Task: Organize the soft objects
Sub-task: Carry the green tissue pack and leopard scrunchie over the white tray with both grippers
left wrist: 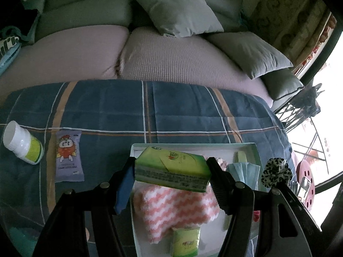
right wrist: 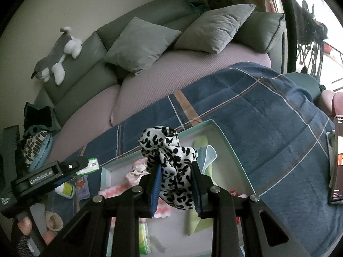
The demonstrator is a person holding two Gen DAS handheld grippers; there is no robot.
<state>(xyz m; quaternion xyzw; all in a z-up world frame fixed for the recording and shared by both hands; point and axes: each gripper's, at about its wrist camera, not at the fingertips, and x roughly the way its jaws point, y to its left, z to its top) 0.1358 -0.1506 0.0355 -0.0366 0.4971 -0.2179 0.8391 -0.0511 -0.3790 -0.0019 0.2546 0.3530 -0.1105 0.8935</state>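
**Both grippers loaded above the open box**

My left gripper [left wrist: 171, 171] is clamped on a green tissue pack [left wrist: 172, 169], its pads pressing the two short ends. I see a red-and-green logo on the pack's top and lines of small print along its side, but I cannot read any of it. The pack hangs over the white box [left wrist: 253, 147], which sits on the blue plaid blanket [left wrist: 171, 111] near its front edge. Inside the box lie a pink-and-white zigzag cloth [left wrist: 171, 209], a smaller green tissue pack [left wrist: 185, 242] at the near end and a light blue folded face mask [left wrist: 244, 171] by the right wall.

My right gripper [right wrist: 175, 184] is closed on a black-and-white leopard-print scrunchie [right wrist: 169, 162], bunched between the blue pads, above the same box.

On the blanket left of the box lie a purple snack wrapper [left wrist: 68, 156] with a cartoon figure, its lettering too small to read, and a white bottle [left wrist: 22, 145] with a green label, tipped on its side. From the right wrist view, the left gripper's body bears white lettering I cannot make out fully.
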